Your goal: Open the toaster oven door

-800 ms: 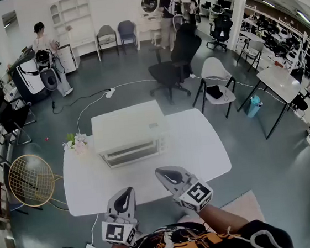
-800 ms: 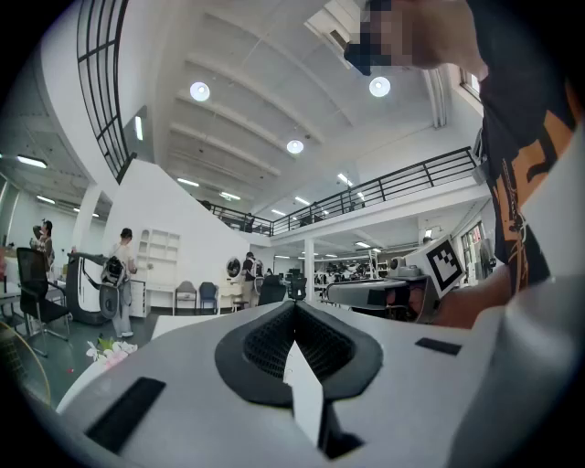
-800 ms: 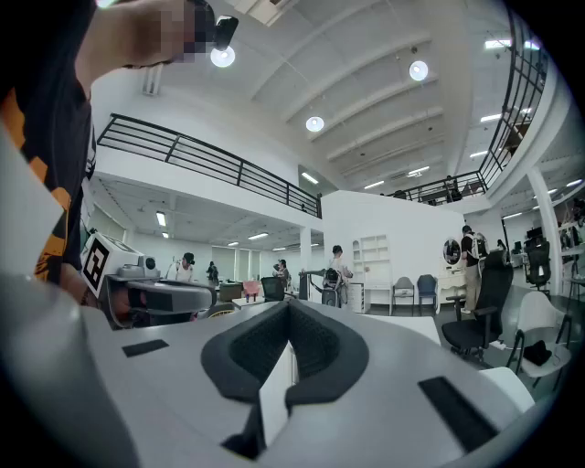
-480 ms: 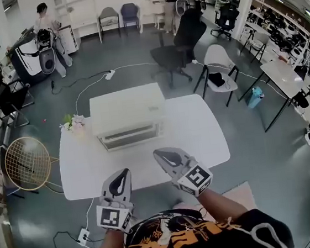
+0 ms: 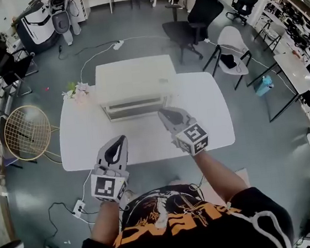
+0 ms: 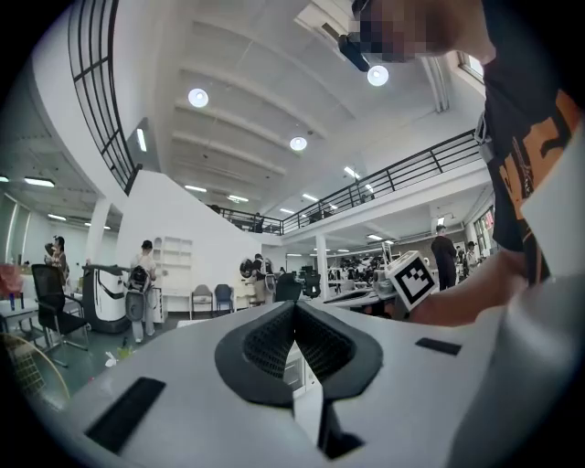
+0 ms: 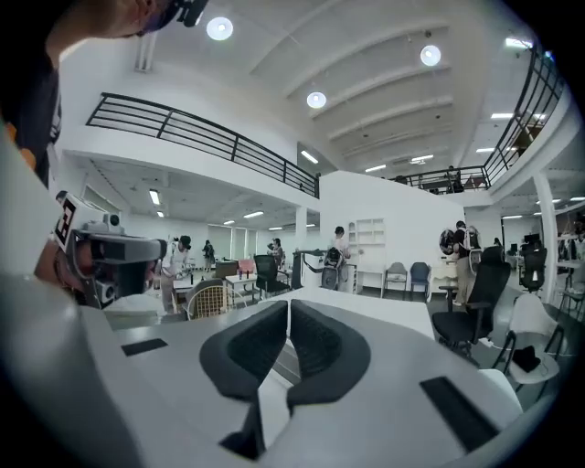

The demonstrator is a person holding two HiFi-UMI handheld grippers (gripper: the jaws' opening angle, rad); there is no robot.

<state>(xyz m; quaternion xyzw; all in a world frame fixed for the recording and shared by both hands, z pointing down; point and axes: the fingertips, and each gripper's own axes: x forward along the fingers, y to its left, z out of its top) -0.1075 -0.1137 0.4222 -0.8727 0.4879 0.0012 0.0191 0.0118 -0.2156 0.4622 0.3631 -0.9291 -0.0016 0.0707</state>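
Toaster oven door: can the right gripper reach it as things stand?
Probably yes. The right gripper is close in front of the toaster oven door, and nothing stands between them, though its jaws are shut.

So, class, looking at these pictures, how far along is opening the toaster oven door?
Done: nothing yet; the door of the toaster oven looks closed. In hand: the right tongs, shut and empty, hover by the door's right end; the left tongs, also shut and empty, hang back over the table. Left: gripping the door and swinging it open.

Toaster oven door (image 5: pixel 133 107), its handle too small, foreshortened overhead
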